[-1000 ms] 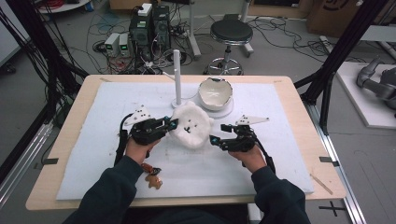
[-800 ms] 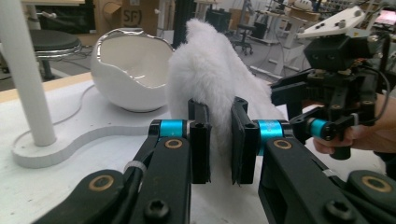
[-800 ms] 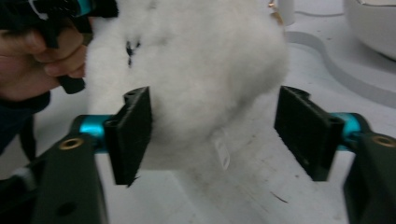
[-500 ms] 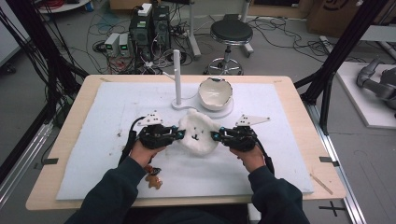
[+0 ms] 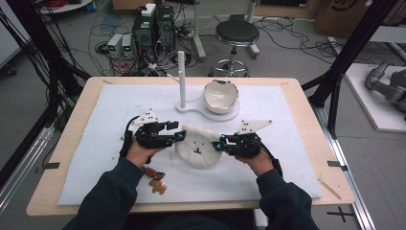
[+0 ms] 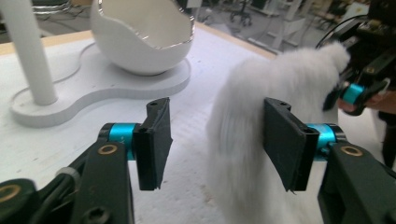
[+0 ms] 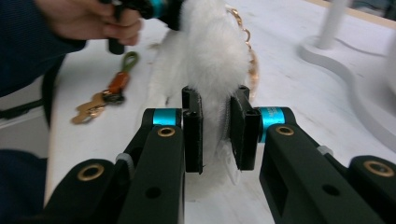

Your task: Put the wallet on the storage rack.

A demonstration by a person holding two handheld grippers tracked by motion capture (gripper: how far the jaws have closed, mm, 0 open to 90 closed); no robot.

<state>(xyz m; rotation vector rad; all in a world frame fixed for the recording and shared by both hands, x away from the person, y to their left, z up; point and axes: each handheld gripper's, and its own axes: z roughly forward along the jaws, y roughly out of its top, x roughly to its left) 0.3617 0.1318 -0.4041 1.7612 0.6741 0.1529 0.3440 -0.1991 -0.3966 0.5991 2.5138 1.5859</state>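
A white fluffy pouch (image 5: 197, 152) with a small bear face lies on the white mat between my two grippers. My right gripper (image 5: 216, 144) is at its right edge; in the right gripper view the gripper (image 7: 215, 128) is shut on the pouch's fur (image 7: 212, 51). A gold chain (image 7: 247, 37) hangs on the pouch's far side. My left gripper (image 5: 180, 136) is at the pouch's left edge. In the left gripper view the gripper (image 6: 215, 140) stands open, with the fluffy pouch (image 6: 280, 79) against its right jaw and a gap to the left jaw.
A white stand (image 5: 194, 108) with an upright post (image 5: 181, 72) and a cracked-egg bowl (image 5: 220, 96) sits at the back of the mat. A brown and gold keyring (image 5: 154, 179) lies near the left forearm. The mat's left and right sides are bare.
Both hands and the pouch have moved nearer the person. The pouch now lies flatter with its face up, and the grippers sit at its two sides.
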